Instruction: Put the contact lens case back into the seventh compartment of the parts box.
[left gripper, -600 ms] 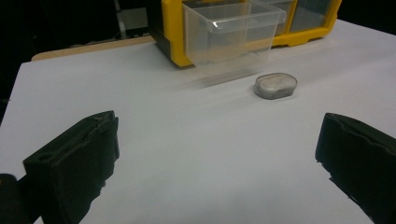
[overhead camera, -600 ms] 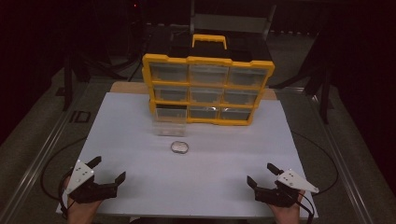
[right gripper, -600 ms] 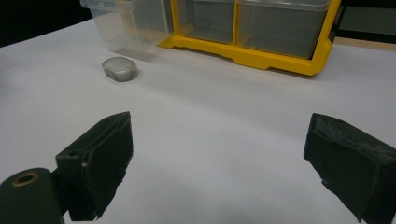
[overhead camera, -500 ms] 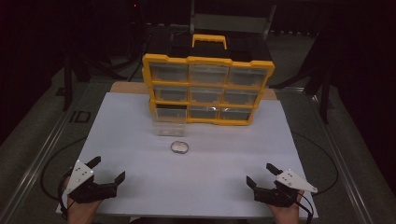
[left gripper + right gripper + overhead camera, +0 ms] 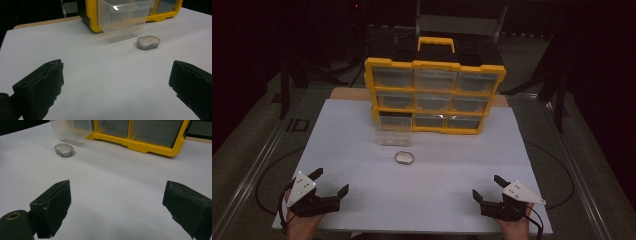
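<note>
Jaws spread wide on both the left hand-held gripper (image 5: 332, 187) and right hand-held gripper (image 5: 488, 190), holding nothing above the white tabletop (image 5: 432, 200); small oval tin (image 5: 404, 158) lies before the drawer organizer (image 5: 435, 95).

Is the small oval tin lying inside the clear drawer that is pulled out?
No, the oval tin lies on the white table, in front of the clear drawer and apart from it.

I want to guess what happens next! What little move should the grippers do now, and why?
Probably the left gripper reaches forward to the small oval tin. Both grippers are open and empty, and the tin lies loose just before the pulled-out clear drawer.
</note>
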`<state>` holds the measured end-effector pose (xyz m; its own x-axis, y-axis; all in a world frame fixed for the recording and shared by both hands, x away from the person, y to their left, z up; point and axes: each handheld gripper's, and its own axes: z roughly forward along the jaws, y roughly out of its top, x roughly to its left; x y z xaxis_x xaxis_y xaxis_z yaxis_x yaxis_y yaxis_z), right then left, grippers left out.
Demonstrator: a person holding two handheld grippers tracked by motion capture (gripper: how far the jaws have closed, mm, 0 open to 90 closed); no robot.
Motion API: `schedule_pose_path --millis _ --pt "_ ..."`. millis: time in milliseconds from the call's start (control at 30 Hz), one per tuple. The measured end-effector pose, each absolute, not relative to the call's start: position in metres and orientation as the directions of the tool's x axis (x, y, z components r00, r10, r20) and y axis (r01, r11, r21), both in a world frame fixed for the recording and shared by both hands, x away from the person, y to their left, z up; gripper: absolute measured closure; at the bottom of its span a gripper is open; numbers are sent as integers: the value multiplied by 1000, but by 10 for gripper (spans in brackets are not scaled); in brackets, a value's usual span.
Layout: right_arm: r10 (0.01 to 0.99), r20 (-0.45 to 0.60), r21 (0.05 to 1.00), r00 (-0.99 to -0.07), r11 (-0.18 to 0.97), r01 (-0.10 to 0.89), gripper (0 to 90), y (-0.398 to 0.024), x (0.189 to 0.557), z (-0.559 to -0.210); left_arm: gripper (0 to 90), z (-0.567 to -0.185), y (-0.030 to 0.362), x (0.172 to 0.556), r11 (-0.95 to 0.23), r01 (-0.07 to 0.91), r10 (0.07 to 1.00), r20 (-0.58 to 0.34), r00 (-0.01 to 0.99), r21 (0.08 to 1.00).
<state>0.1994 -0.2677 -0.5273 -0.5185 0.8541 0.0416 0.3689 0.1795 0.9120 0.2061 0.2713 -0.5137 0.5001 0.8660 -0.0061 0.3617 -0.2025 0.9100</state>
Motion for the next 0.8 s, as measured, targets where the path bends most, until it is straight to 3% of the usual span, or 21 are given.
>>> schedule_pose_path --millis 467,800 --pt "861 46 910 -506 173 377 82 -269 203 -530 29 -511 268 211 -180 396 868 -43 494 900" --pt "863 50 912 -503 165 374 82 -269 202 -530 6 -501 256 216 -230 377 864 11 503 897"
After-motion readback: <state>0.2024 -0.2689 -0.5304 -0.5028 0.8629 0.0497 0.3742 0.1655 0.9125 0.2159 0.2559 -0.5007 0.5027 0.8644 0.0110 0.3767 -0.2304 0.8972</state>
